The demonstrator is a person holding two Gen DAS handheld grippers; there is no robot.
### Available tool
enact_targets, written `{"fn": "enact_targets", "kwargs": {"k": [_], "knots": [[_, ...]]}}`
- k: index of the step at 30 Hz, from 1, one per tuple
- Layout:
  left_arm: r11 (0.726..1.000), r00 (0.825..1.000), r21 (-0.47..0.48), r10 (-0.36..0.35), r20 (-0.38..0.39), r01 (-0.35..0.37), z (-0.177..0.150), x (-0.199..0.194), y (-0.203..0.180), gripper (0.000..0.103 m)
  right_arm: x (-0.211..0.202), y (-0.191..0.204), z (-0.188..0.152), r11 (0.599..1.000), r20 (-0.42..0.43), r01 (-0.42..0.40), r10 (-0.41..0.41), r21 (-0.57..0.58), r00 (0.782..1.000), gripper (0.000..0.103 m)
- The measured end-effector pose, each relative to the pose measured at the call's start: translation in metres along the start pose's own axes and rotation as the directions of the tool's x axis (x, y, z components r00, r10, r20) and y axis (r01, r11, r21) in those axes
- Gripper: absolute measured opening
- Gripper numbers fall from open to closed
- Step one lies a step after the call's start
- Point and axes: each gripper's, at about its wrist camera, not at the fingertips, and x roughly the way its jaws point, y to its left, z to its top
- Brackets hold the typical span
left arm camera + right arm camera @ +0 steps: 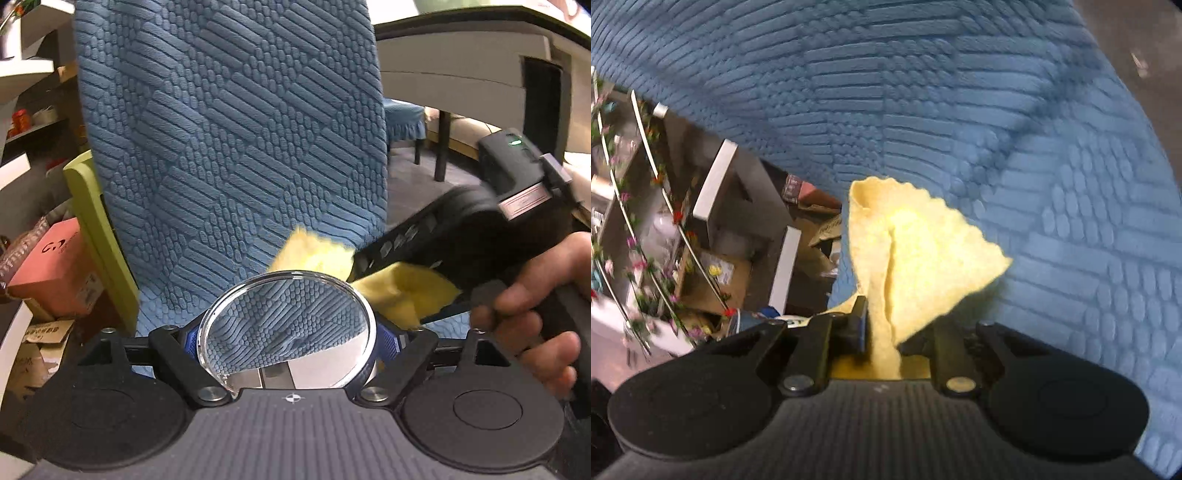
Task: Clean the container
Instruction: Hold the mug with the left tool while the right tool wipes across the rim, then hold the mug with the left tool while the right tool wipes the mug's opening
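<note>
Clear glass container [286, 328], round, clamped rim-outward between the left gripper [288, 338] fingers, held wide; it looks clean, though smears would not show. Yellow cloth [402, 291], pinched in the shut right gripper [882, 332], just past the rim at 2 o'clock; wiping judged under way or about to start. Blue textured chair back [229, 140] close behind, 12 o'clock; open room at 3 o'clock.

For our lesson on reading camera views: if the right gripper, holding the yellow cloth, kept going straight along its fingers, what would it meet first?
Most likely the blue textured fabric chair cover, which fills the view beyond the right gripper and its yellow cloth; depth is unclear.
</note>
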Motion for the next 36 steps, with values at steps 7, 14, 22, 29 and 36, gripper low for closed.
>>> {"fn": "enact_targets", "kwargs": {"k": [7, 14, 22, 29, 36], "knots": [[1.0, 1.0, 0.018, 0.002, -0.003, -0.002, -0.001, 0.0, -0.001, 0.088, -0.013, 0.004, -0.009, 0.998, 0.036, 0.056, -0.055, -0.036, 0.998, 0.017], [1.0, 1.0, -0.004, -0.009, 0.01, 0.009, -0.005, -0.008, 0.003, 0.091, -0.049, 0.03, -0.015, 0.963, 0.193, 0.213, -0.181, -0.163, 0.964, 0.016], [0.999, 0.999, 0.004, -0.034, 0.014, 0.034, -0.013, -0.013, 0.004, 0.091, -0.089, 0.115, -0.047, 0.842, 0.362, 0.312, -0.152, -0.44, 0.92, 0.016], [0.999, 0.998, -0.002, -0.048, 0.039, 0.048, -0.019, -0.015, 0.005, 0.089, -0.063, 0.149, -0.079, 0.678, 0.319, 0.373, -0.211, -0.634, 0.924, 0.015], [0.998, 0.997, -0.017, -0.055, 0.056, 0.056, -0.024, -0.016, 0.005, 0.089, -0.026, 0.153, -0.084, 0.632, 0.281, 0.363, -0.231, -0.685, 0.932, 0.015]]}}
